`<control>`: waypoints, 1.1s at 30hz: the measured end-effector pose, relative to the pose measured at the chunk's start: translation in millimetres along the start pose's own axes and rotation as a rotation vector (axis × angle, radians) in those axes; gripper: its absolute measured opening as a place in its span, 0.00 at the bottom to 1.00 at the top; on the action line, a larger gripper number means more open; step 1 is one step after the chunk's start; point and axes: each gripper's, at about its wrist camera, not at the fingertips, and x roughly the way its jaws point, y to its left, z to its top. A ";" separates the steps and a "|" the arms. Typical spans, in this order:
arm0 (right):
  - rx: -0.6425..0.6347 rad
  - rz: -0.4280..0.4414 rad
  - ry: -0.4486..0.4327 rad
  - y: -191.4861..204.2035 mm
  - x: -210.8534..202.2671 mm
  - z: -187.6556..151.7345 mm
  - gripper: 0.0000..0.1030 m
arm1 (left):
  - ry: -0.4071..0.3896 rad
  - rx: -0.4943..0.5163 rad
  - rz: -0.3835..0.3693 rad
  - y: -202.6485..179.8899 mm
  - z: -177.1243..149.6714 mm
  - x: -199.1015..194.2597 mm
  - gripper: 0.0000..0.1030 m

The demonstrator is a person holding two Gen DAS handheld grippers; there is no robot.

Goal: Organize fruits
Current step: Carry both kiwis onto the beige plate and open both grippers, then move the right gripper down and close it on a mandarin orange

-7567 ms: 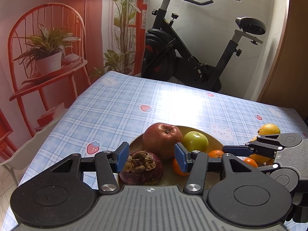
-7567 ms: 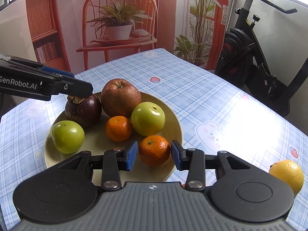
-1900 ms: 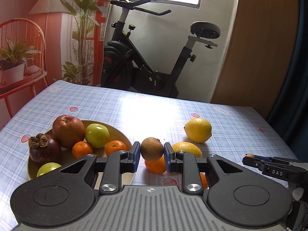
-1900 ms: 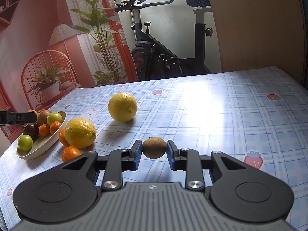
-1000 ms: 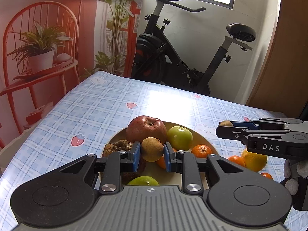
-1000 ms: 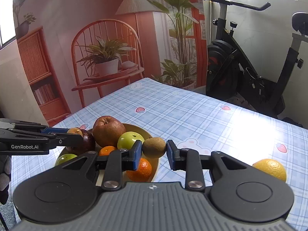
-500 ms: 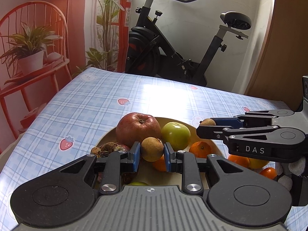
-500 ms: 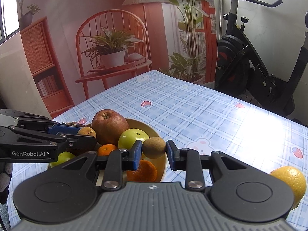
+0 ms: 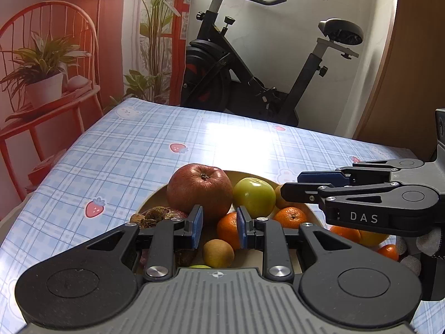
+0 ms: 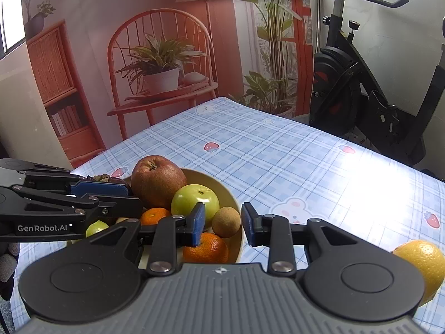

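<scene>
Currently, at lower centre, the left gripper (image 9: 219, 229) stood slightly open and empty above a small brown kiwi (image 9: 218, 253) in the round yellow bowl (image 10: 219, 179). The right gripper (image 10: 223, 222) was opening, with a second brown kiwi (image 10: 226, 221) loose between its pads.

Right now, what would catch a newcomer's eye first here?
The beige round bowl heaped with fruit at centre, a red apple at its back. The right claw is opening, a small brown round fruit between its jaws above the bowl's right rim. A yellow citrus fruit lies alone far right.
</scene>
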 end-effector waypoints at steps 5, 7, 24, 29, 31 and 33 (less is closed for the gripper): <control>0.004 -0.017 -0.031 -1.8 -18.7 -0.7 0.32 | -0.015 -0.020 0.011 1.8 -0.7 -8.8 0.27; 0.018 -0.031 -0.047 -4.3 -28.7 -2.6 0.32 | -0.024 -0.038 0.018 4.2 0.2 -13.7 0.27; 0.146 -0.184 -0.128 -44.8 -123.6 -59.3 0.32 | -0.050 -0.079 -0.014 -25.7 2.5 -32.9 0.27; 0.160 -0.198 -0.118 -42.0 -136.7 -88.0 0.32 | -0.025 -0.041 -0.049 -48.7 -6.6 -27.1 0.27; 0.186 -0.200 -0.115 -43.4 -138.4 -97.1 0.32 | -0.017 -0.027 -0.055 -54.1 -10.2 -26.2 0.27; 0.212 -0.205 -0.118 -45.0 -139.7 -103.3 0.32 | -0.012 -0.019 -0.058 -57.5 -13.1 -26.0 0.27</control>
